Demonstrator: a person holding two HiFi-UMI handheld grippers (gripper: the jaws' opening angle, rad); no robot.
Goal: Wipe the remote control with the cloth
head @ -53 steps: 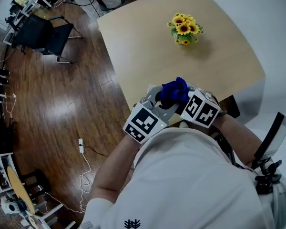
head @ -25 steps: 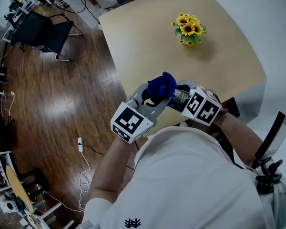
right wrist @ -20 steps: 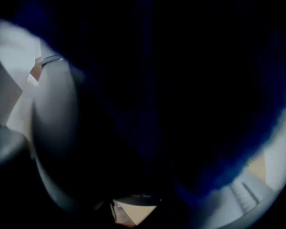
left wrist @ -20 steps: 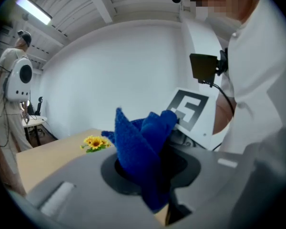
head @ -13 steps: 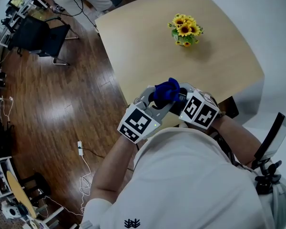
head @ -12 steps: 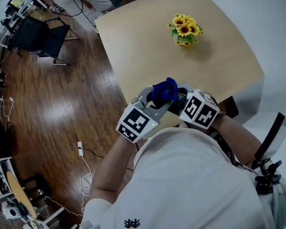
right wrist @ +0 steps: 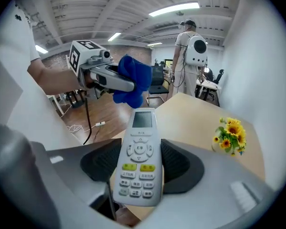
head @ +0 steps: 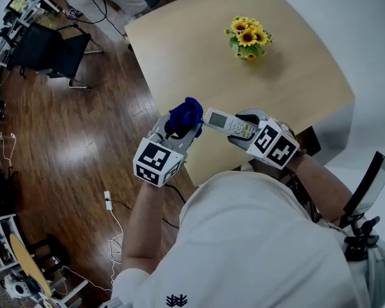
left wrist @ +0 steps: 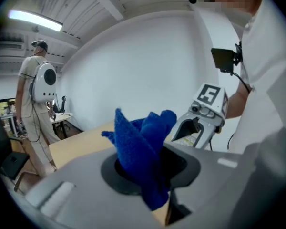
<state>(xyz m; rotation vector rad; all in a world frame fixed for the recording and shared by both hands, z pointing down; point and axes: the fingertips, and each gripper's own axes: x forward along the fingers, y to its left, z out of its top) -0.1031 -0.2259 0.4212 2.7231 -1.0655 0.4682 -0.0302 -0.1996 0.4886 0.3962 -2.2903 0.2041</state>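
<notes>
At far left, a black chair (head: 51, 47) stands on a dark wood floor (head: 70, 146). The person's left claw (head: 181, 128) is pressed together on a bunched blue cloth (head: 186, 112), which sticks up out of the jaws. It is held in the air over the floor, just off the left edge of a pale wooden desk (head: 199, 50).

Just right of the cloth is a white remote control (head: 227, 124), held in the air above the desk's near edge. Its buttons and small screen face up, and the screen end points at the cloth. Whether cloth and remote touch cannot be told. The right claw (head: 242, 132) pinches the remote's button end by its long sides.

Farther right and further back, a small bunch of yellow sunflowers (head: 248, 38) stands on the desk, well apart from both claws.
</notes>
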